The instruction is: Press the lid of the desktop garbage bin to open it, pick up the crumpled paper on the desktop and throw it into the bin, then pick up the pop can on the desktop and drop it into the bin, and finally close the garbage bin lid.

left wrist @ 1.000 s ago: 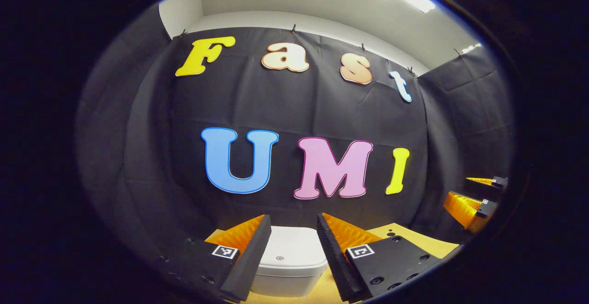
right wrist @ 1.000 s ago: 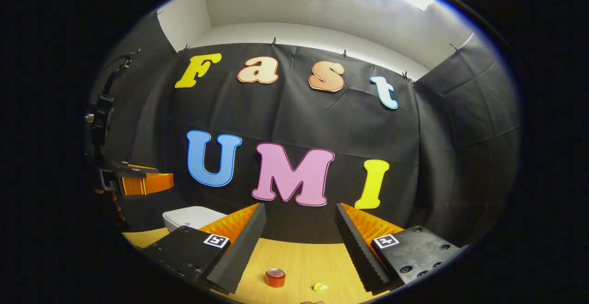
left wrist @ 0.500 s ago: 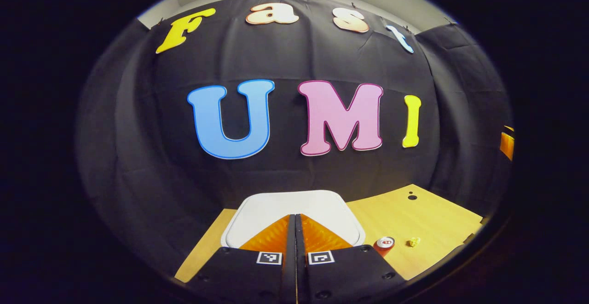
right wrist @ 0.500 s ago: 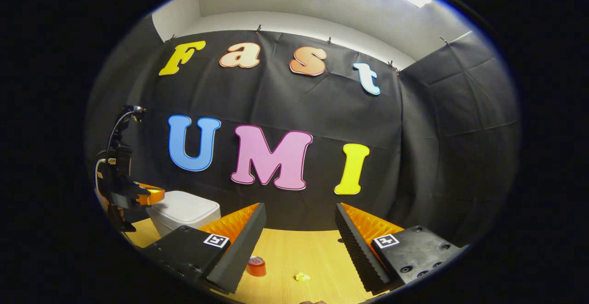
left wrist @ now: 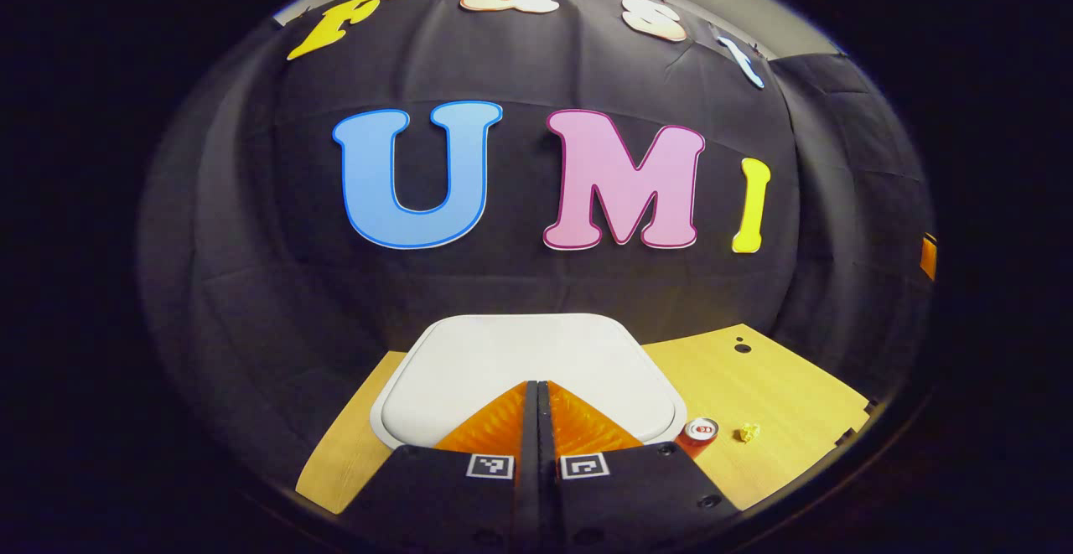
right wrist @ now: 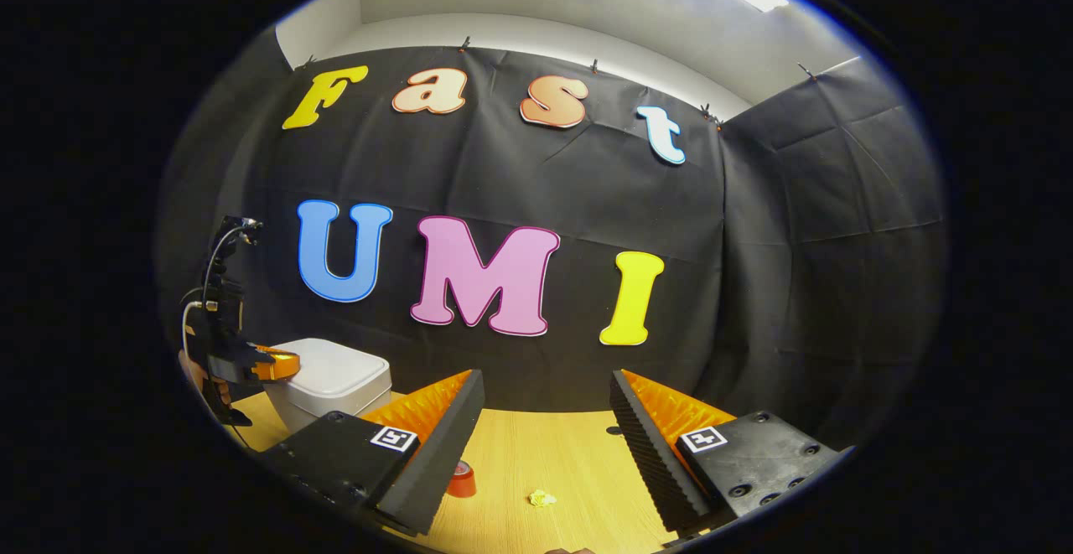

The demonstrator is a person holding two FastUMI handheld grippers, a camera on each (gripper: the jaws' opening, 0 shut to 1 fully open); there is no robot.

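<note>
We hold the left gripper [left wrist: 537, 390] with its two fingers pressed flat together, nothing between them, tips over the near edge of the white, rounded-square plastic lid [left wrist: 520, 353] of the desktop garbage bin [right wrist: 331, 382]. Whether the tips already bear on the lid we cannot tell from the left gripper view. The right gripper view places that gripper at the bin's left side, level with the lid.

Progress: the lid lies flat and closed, so we judge the first step, pressing to open, is in hand and not yet complete. All later steps remain: paper, can, closing.

The small yellow crumpled paper ball [right wrist: 541, 499] and the red aluminium pop can [left wrist: 700, 432] rest on the light wooden desktop [right wrist: 553, 470], just to the right of the bin. They lie near each other but apart.

We hold the right gripper [right wrist: 545, 432] wide open and empty above the desktop, with paper and can ahead of it.

Orientation: the can stands upright, long axis vertical, silver top facing up. The bin's lid faces upward; which edge carries the hinge we cannot tell.
</note>
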